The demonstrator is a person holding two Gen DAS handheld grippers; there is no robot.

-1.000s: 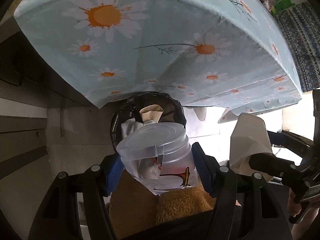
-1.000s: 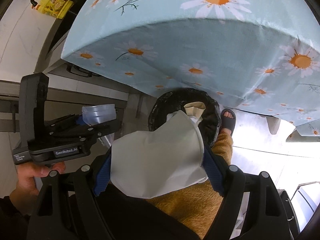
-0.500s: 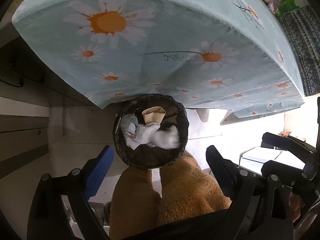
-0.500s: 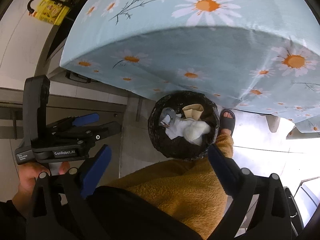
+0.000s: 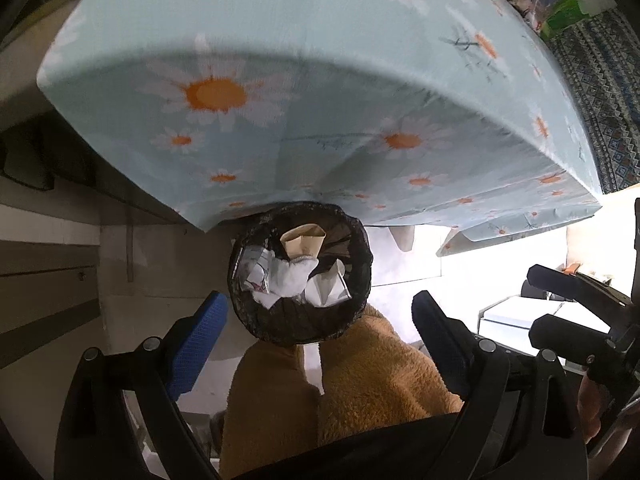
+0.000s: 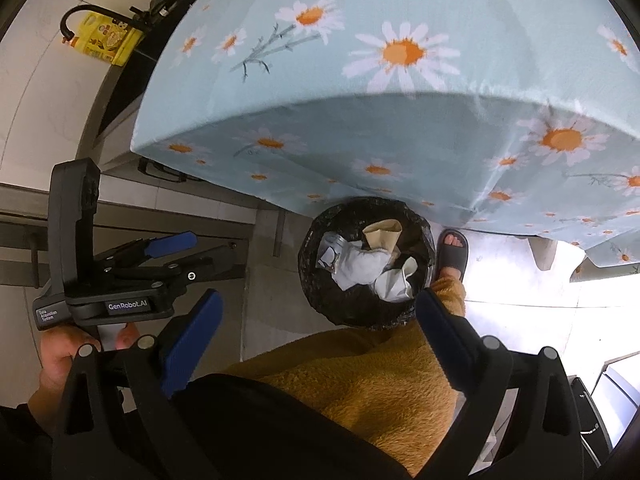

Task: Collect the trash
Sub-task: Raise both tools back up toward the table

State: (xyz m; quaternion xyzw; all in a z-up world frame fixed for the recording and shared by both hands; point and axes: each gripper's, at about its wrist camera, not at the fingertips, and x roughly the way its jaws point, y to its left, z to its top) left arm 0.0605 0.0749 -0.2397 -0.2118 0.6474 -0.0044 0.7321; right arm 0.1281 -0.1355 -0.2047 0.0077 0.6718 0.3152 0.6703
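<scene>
Daisy-printed blue cloth covers the surface [image 5: 320, 92] that fills the upper part of both views, and its hem hangs down just above a round bin [image 5: 300, 276] lined with a black bag, standing on the pale floor [image 6: 264, 292]. I look almost straight down into that bin from both wrists. Inside it I see a folded tan paper piece [image 5: 303, 240] against the far wall, a crumpled white wad [image 5: 290, 278] in the middle, a white paper bag [image 5: 330, 288] lying to its right, and a crinkled clear plastic container [image 5: 250, 270] on the left side; all the trash sits within the rim.

My left hand-held gripper [image 5: 316, 336] hangs above the near edge of the bin with its blue-padded jaws spread wide and nothing between them; they have just been opening. My right hand-held gripper [image 6: 316, 320] is likewise released, jaws wide apart and empty, also just opened, over the near rim. From the right wrist I see the left unit off to the side, gripped by a hand [image 6: 64, 356].

Orange fleece trouser legs [image 5: 360, 380] stand just beside the bin, and a foot in a grey slipper [image 6: 452, 252] rests on the floor next to its far right side. A yellow bottle [image 6: 106, 38] sits far off at the upper left.
</scene>
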